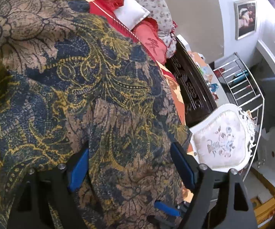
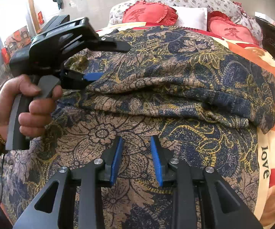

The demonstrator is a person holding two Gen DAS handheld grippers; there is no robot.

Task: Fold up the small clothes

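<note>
A: Let us go from the left side, and take the patterned garment (image 2: 156,87) as our landmark. What does the left gripper (image 2: 106,59) do?

B: It is at the left end of the garment, where the folded ridge begins. A hand (image 2: 26,105) holds its handle. In its own camera the left gripper (image 1: 129,162) has its blue pads wide apart, and only cloth lies below them. Nothing is pinched there.

A: And the garment itself?

B: It is spread on the bed blanket (image 2: 267,152), with one fold already lying across its middle. Behind it are the red heart cushions (image 2: 148,12) and a white pillow (image 2: 192,17).

A: Now the right gripper (image 2: 137,158)?

B: It is over the near part of the garment, in front of the fold. Its pads are apart with a moderate gap, and they do not press on the cloth. So it holds nothing.

A: What could go wrong, in your opinion?

B: I think the fabric is thin and soft. If one gripper bites only the top layer, the fold beneath may slide and open. Also, if a pad goes too deep, it may catch the blanket together with the garment and pull both. Uneven pulling from left and right would make a crooked edge.
</note>
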